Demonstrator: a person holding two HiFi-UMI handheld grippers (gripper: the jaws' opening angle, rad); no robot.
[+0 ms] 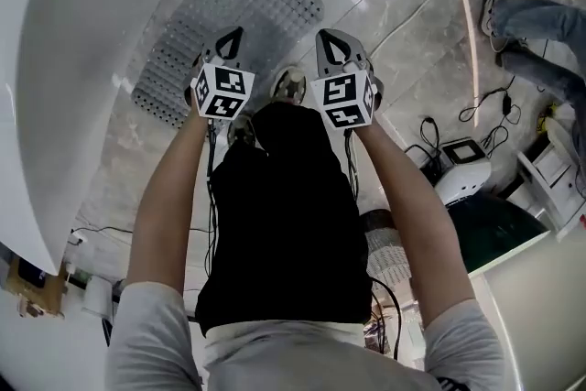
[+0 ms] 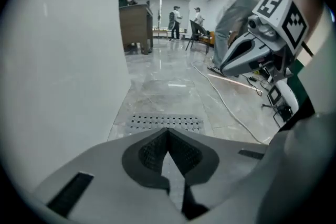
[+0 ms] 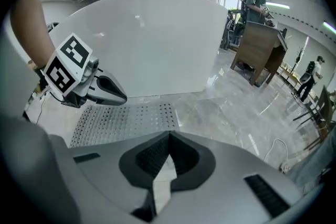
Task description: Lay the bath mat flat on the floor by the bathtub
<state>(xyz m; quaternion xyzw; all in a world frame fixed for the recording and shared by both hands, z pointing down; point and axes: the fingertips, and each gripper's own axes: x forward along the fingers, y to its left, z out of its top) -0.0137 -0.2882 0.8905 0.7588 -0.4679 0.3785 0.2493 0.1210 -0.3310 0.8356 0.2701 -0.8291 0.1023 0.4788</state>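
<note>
White bathtub (image 1: 82, 59) fills the frame's left, w/ grey marble floor (image 1: 394, 5) running alongside it. The grey perforated bath mat (image 1: 229, 5) lies on that floor just beside the tub, long edge parallel to the tub wall, and looks flat from the head view.

Both tools hang above the mat's end farthest from the tub's far curve. The left hand-held gripper (image 1: 234, 38) and right hand-held gripper (image 1: 331, 43) have jaws pressed together, nothing btwn them.

Judgement: the laying looks all but done, so the step is a check. Scan the mat end partly hidden by the grippers for a curled corner or ripple. If one shows, pinch the rim at two corners, draw it taut along the tub wall and lower it rather than drag it. The mat looks thin and floppy, so a one-sided tug would prob. skew it.
</note>
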